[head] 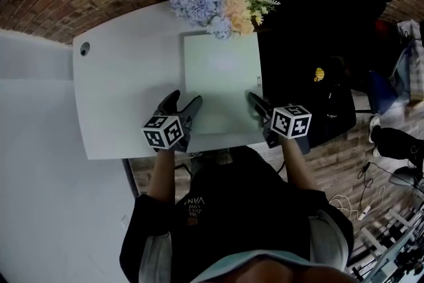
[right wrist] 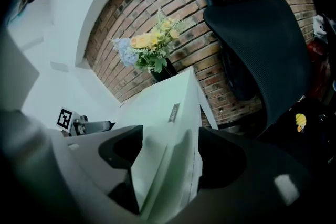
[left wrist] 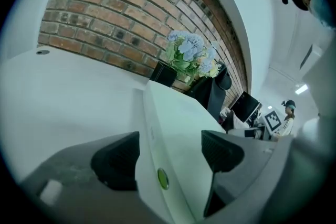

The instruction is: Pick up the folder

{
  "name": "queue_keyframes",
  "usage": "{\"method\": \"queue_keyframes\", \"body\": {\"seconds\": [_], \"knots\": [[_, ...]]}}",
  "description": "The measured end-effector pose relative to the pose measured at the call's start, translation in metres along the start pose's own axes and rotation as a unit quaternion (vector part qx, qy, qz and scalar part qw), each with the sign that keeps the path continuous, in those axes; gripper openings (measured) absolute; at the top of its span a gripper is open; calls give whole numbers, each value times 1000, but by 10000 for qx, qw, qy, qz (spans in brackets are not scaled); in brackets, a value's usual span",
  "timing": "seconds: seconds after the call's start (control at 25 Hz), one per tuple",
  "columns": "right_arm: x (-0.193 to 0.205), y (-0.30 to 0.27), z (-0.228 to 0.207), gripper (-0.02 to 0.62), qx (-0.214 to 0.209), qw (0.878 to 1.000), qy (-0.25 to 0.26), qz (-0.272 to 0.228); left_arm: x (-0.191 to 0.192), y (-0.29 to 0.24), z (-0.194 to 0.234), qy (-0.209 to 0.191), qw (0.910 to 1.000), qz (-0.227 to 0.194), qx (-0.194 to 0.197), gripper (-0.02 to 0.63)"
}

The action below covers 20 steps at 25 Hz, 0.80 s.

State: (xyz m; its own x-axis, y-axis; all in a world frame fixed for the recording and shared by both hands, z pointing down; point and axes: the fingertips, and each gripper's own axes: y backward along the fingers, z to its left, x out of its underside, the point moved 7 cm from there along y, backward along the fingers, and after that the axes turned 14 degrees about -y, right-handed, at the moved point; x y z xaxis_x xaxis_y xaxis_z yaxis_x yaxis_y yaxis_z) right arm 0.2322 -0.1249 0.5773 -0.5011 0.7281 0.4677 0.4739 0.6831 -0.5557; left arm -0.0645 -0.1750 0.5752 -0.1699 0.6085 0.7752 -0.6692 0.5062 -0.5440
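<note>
Folder pick-up turns on edge alignment. Left tongs stand open astride its left long edge, close to the near corner. The right tongs stand open astride its right long edge, and no pad appears to press. It lies flat on the bench, long axis pointing away from the person toward the flowers. Both hands are equally near.
</note>
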Motion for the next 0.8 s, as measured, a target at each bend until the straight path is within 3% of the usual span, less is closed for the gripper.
{"method": "queue_keyframes", "body": {"seconds": [0.4, 0.8], "knots": [[2, -9, 0, 321, -166, 9994, -225, 178, 3, -19, -2, 97, 9988, 339, 333, 365], [5, -12, -1, 308, -291, 9989, -319, 202, 6, -25, -4, 311, 9980, 374, 398, 365]]}}
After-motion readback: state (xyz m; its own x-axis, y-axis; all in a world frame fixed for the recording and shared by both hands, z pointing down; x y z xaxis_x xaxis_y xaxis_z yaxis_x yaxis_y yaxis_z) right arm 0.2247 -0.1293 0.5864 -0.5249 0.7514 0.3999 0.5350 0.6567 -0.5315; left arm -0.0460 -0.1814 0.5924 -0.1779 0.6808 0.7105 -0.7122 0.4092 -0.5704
